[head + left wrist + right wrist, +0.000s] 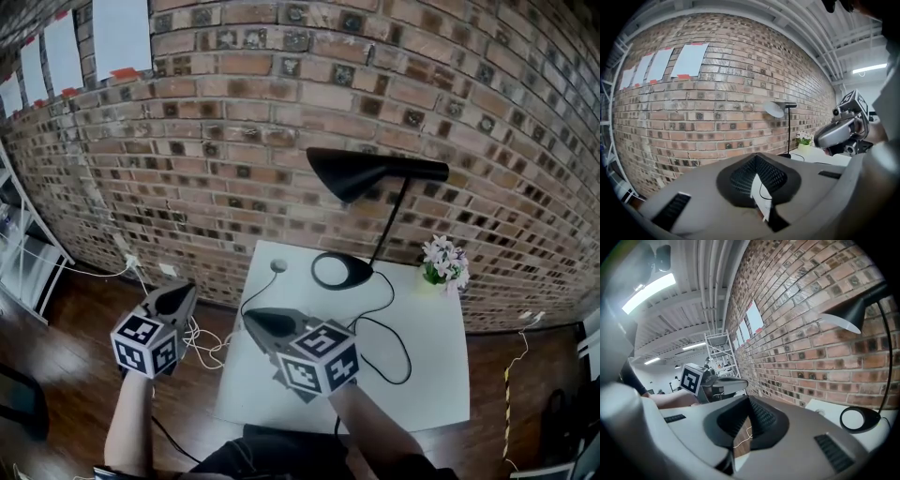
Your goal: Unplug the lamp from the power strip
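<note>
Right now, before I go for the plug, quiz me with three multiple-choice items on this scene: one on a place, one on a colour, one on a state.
1. Where does the flower pot stand?
A. on the white table's far right corner, by the brick wall
B. on the floor
C. on a chair

2. What colour is the lamp?
A. white
B. black
C. red

3. How do the left tool's jaws stand?
A. wide apart
B. together, holding nothing
C. clamped on the cord

Answers:
1 A: the head view shows it at that corner.
2 B: shade, stem and base are all black.
3 B: the left gripper view shows the jaws together with nothing gripped.
</note>
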